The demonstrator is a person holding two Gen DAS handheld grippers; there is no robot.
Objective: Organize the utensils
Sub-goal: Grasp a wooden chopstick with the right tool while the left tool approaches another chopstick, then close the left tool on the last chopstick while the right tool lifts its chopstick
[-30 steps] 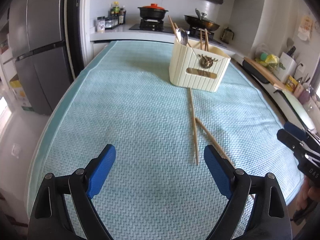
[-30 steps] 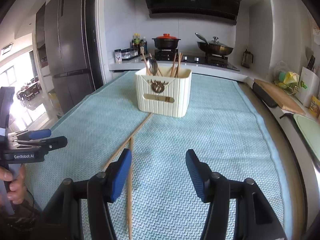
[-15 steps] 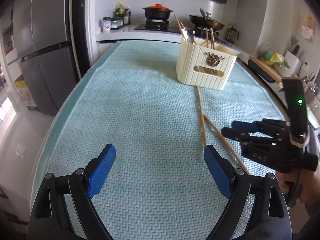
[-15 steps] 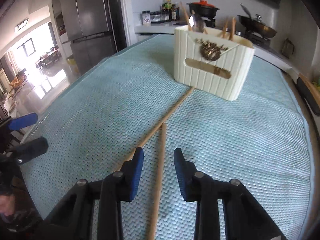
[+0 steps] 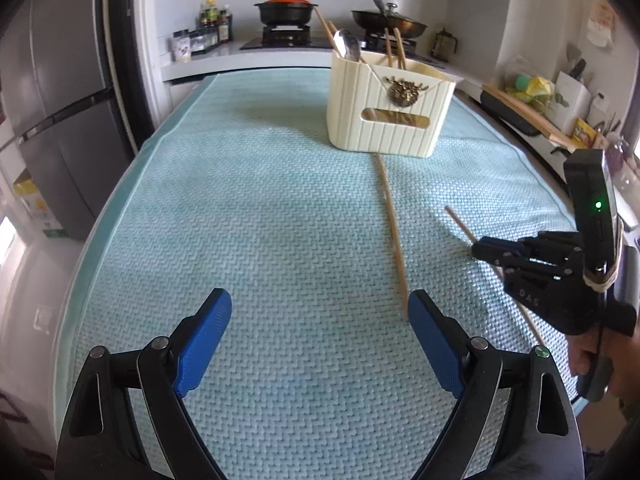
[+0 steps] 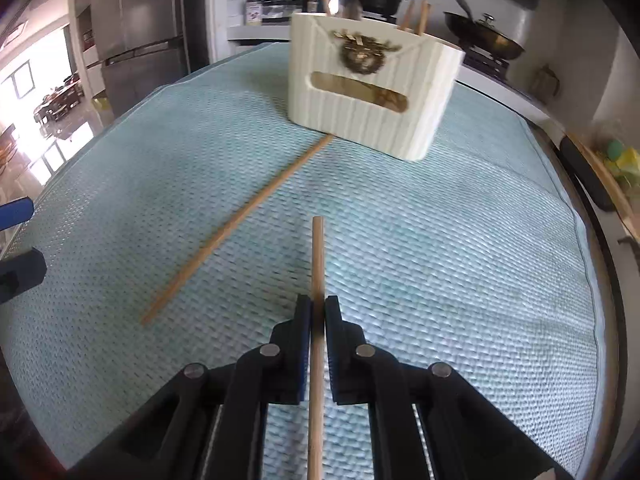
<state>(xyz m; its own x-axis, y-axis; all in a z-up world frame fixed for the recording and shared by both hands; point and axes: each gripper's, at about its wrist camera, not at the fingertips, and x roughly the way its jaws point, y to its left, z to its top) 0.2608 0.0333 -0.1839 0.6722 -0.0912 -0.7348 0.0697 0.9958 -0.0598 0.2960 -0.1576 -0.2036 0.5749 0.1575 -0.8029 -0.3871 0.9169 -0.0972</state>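
A cream utensil holder (image 5: pixel 390 110) stands at the far side of the teal mat (image 5: pixel 260 220), with chopsticks and a spoon (image 5: pixel 347 45) standing in it; it also shows in the right wrist view (image 6: pixel 372 88). My right gripper (image 6: pixel 318 312) is shut on a wooden chopstick (image 6: pixel 317 256) that points toward the holder; in the left wrist view this chopstick (image 5: pixel 460 224) sticks out of the gripper (image 5: pixel 480 249). A second chopstick (image 6: pixel 240 224) lies on the mat, one end by the holder (image 5: pixel 392 232). My left gripper (image 5: pixel 318 344) is open and empty above the near mat.
A grey fridge (image 5: pixel 48 120) stands left of the table. A stove counter behind holds a black pot (image 5: pixel 286 10), a pan (image 5: pixel 390 22) and spice jars (image 5: pixel 200 36). A side counter at right holds a cutting board (image 5: pixel 528 116) and clutter.
My right gripper moved forward and down, and closed its jaws on the nearer chopstick. My left gripper stayed open and drew nearer to the holder.
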